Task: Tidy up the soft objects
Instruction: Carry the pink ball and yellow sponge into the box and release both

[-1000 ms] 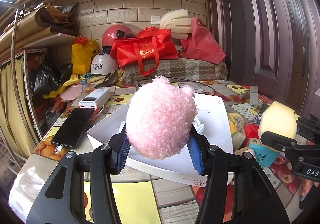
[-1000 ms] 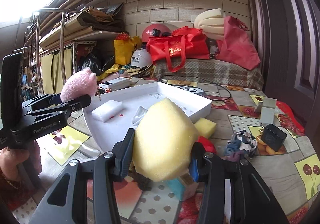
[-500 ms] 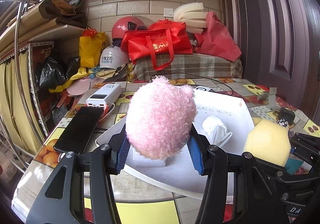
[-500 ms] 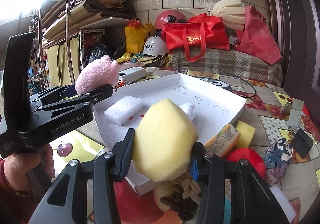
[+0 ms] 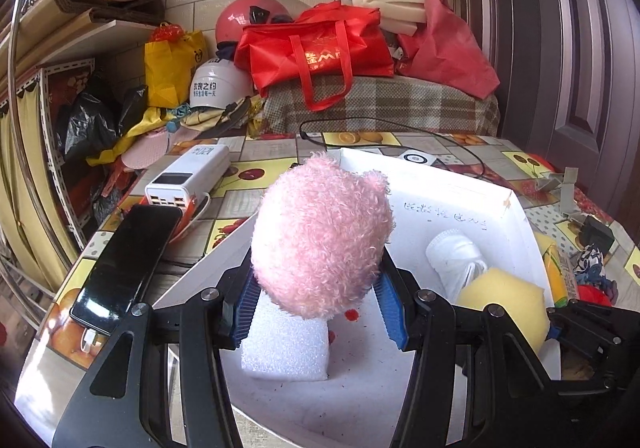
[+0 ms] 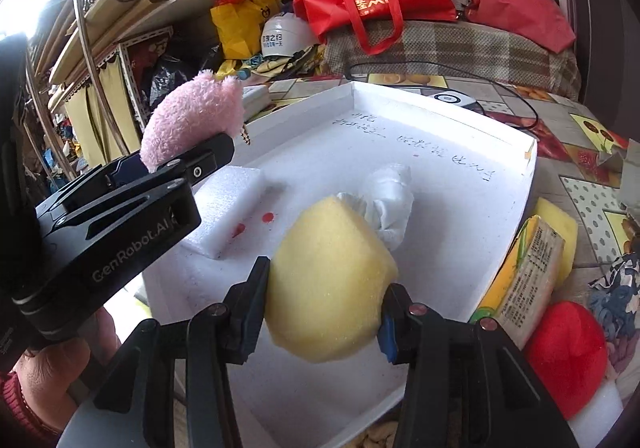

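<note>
My left gripper [image 5: 318, 306] is shut on a pink plush toy [image 5: 320, 236] and holds it above the white foam tray [image 5: 460, 200], over a white foam block [image 5: 286, 344]. My right gripper [image 6: 326, 314] is shut on a yellow sponge [image 6: 330, 284] and holds it over the tray's [image 6: 440, 120] near part. The sponge also shows in the left wrist view [image 5: 506, 306], and the plush toy in the right wrist view [image 6: 192, 120]. A crumpled white cloth [image 6: 390, 204] lies in the tray.
Right of the tray lie a packaged yellow sponge [image 6: 528, 272], a red plush [image 6: 568, 344] and a patterned cloth [image 6: 618, 288]. Left of it lie a black phone [image 5: 128, 260] and a white power bank [image 5: 188, 176]. Red bags [image 5: 316, 44] and helmets crowd the back.
Both grippers have moved in over the tray with their objects. The sponge has come from the tray's right side to above its floor, and the plush toy now hangs over the foam block.
</note>
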The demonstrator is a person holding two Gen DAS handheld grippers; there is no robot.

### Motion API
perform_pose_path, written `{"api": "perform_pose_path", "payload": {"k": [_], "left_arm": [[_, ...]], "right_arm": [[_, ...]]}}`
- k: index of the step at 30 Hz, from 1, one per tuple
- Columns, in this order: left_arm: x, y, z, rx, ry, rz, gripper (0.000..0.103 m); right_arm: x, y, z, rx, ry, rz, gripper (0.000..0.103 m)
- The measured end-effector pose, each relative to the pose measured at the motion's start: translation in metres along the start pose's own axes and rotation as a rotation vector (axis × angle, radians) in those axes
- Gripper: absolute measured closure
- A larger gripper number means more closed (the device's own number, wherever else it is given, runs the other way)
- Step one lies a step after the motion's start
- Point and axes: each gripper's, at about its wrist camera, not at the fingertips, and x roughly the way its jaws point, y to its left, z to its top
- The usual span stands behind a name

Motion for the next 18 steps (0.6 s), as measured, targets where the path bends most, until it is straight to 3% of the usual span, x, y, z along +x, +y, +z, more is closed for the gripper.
{"api": "perform_pose_path", "payload": {"k": [7, 9, 11, 12, 13, 15, 18], "left_arm": [[0.007, 0.005, 0.002, -0.027, 0.038, -0.028, 0.051], [0.006, 0.004, 0.002, -0.03, 0.032, -0.016, 0.045], [0.002, 0.005, 0.002, -0.033, 0.013, 0.011, 0.025], [-0.001, 0.005, 0.002, -0.033, -0.002, 0.016, 0.008], [-0.004, 0.005, 0.001, -0.03, -0.016, 0.022, 0.0], [-0.008, 0.003, 0.001, -0.02, -0.038, 0.04, 0.0], [-0.011, 0.003, 0.001, -0.02, -0.053, 0.058, 0.0]], "right_arm": [[0.003, -0.003, 0.01, 0.012, -0.032, -0.075, 0.057], [0.002, 0.001, 0.01, -0.008, -0.037, -0.086, 0.054], [0.003, 0.005, 0.011, -0.027, -0.039, -0.1, 0.041], [0.001, 0.006, 0.011, -0.033, -0.046, -0.111, 0.02], [0.0, 0.007, 0.012, -0.037, -0.058, -0.12, 0.007], [-0.006, 0.01, 0.01, -0.051, -0.089, -0.127, 0.0], [-0.012, 0.014, 0.01, -0.074, -0.124, -0.136, 0.0]]}}
